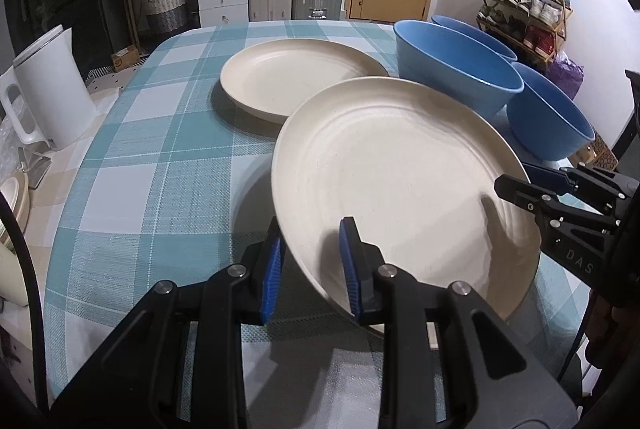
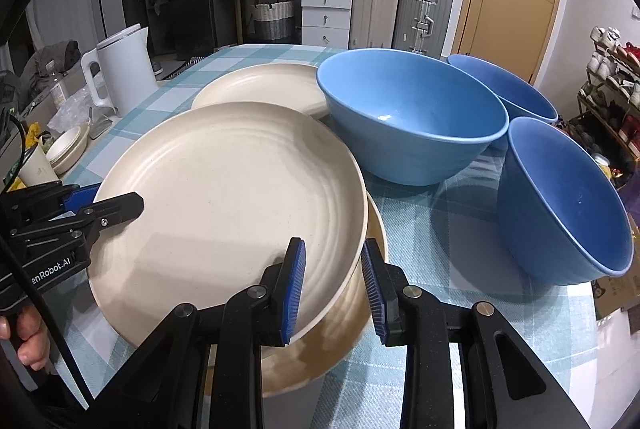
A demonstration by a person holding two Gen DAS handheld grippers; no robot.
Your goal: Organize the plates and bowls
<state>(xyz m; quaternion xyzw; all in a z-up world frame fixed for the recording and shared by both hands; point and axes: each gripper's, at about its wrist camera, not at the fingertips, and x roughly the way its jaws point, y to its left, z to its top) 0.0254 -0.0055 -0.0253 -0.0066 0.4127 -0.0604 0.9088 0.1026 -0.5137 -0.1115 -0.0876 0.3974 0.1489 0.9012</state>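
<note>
A large cream plate [image 1: 400, 169] [image 2: 224, 197] hangs tilted between both grippers. My left gripper [image 1: 310, 241] is shut on its near-left rim; in the right wrist view that left gripper [image 2: 120, 201] clamps the far-left edge. My right gripper [image 2: 333, 249] is shut on the right rim and shows at the plate's right side [image 1: 508, 185]. Under this plate lies a second cream plate [image 2: 320, 361], its rim by the right gripper's outer pad. A third cream plate [image 1: 296, 77] [image 2: 264, 85] lies flat farther back. Three blue bowls [image 2: 408, 117] [image 2: 508, 85] [image 2: 560, 197] stand to the right.
The checked tablecloth [image 1: 160, 149] covers the table. A white kettle [image 1: 48, 89] [image 2: 124, 69] stands off its left edge, with small cream bowls [image 2: 68, 149] and a paper cup beside it. Drawers, suitcases and a shoe rack [image 1: 528, 9] stand beyond the table.
</note>
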